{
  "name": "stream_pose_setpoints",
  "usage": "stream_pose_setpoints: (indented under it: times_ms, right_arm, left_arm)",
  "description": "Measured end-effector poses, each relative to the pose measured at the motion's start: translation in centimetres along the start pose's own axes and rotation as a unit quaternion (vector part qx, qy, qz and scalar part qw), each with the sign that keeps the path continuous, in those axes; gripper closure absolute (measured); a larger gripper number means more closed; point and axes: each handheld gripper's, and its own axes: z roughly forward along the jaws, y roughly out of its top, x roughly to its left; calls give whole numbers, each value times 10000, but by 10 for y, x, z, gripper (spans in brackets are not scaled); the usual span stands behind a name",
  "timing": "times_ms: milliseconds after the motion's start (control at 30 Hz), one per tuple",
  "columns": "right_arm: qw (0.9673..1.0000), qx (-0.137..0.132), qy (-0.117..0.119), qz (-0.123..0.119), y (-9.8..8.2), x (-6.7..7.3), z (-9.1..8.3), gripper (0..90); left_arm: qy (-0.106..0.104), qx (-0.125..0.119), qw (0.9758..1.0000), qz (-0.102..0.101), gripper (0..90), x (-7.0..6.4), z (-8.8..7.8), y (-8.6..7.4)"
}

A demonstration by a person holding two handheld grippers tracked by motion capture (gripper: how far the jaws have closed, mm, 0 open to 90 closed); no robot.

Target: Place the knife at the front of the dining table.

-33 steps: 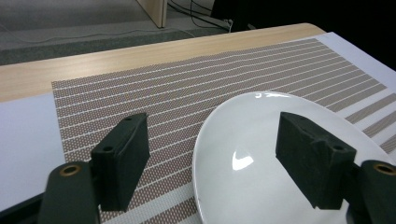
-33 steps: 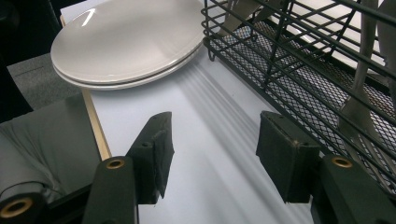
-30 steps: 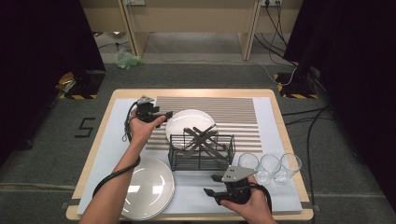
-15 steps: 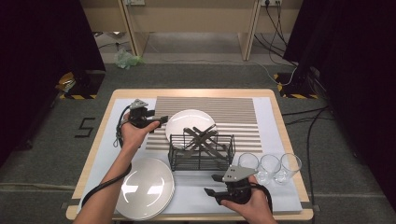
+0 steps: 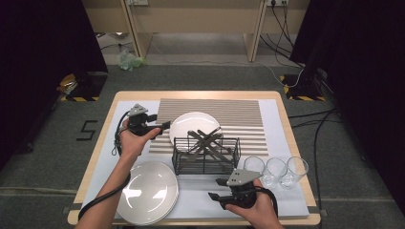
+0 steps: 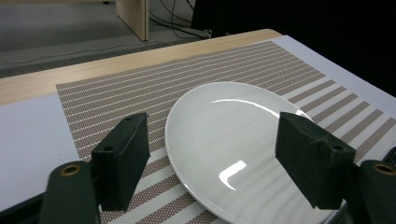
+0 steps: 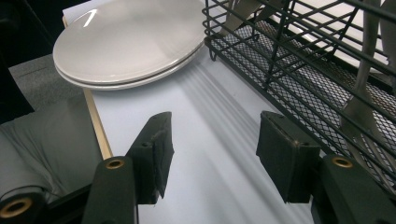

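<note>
Landmark for all positions: the black wire-mesh basket [image 5: 206,155] at the middle of the wooden counter [image 5: 107,125].

Left of the basket and toward the far edge, the left gripper [image 5: 165,125] is held level, pointing at the single round white ceramic plate [image 5: 193,125]. This plate lies flat on the brown-and-white striped placemat [image 5: 239,110], directly behind the basket. In the left gripper view, the jaws stand wide apart with the plate's [image 6: 233,144] near rim below and between them. Neither pad presses on the plate; the jaws hold nothing.

Left of the basket and toward the near edge, a stack of round white plates [image 5: 148,192] rests on the white sheet [image 5: 282,200] that covers the counter.

Inside the basket, grey metal utensils [image 5: 205,139] lean crossed against each other.

In front of the basket, the right gripper [image 5: 216,189] is held low over the white sheet, pointing left. In the right gripper view, its jaws are open with only bare sheet [image 7: 215,154] between them; the basket wall [image 7: 299,79] runs close along one side, and the plate stack [image 7: 130,42] lies ahead.

Right of the basket, three clear drinking glasses [image 5: 277,170] stand in a row, touching or nearly so.
</note>
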Motion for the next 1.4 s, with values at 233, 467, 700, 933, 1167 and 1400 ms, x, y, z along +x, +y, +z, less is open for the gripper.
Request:
stream_pose_setpoints:
  times_ms: [233, 467, 700, 933, 1167, 1400]
  right_arm:
    - [10000, -1, 13, -9, -1, -1, -1, 452]
    - [10000, 3, -58, 58, -3, -1, -3, 452]
    - [10000, 28, -68, 46, -2, 2, -3, 453]
    - [10000, 31, -59, 18, -1, 2, -2, 453]
    - [10000, 27, -72, 50, -2, 2, -3, 454]
    - [10000, 20, -54, 3, -1, 1, -2, 455]
  left_arm:
    - [-76, -95, 9999, 17, 271, -8, -5, 0]
    - [-219, -86, 9996, 158, 270, -18, -13, -1]
    - [-392, -191, 9985, 340, 272, -34, -28, 2]
    - [-545, -226, 9972, 452, 275, -46, -33, 3]
    - [-646, -270, 9961, 536, 277, -56, -37, 5]
    - [-677, -270, 9958, 555, 278, -59, -38, 6]
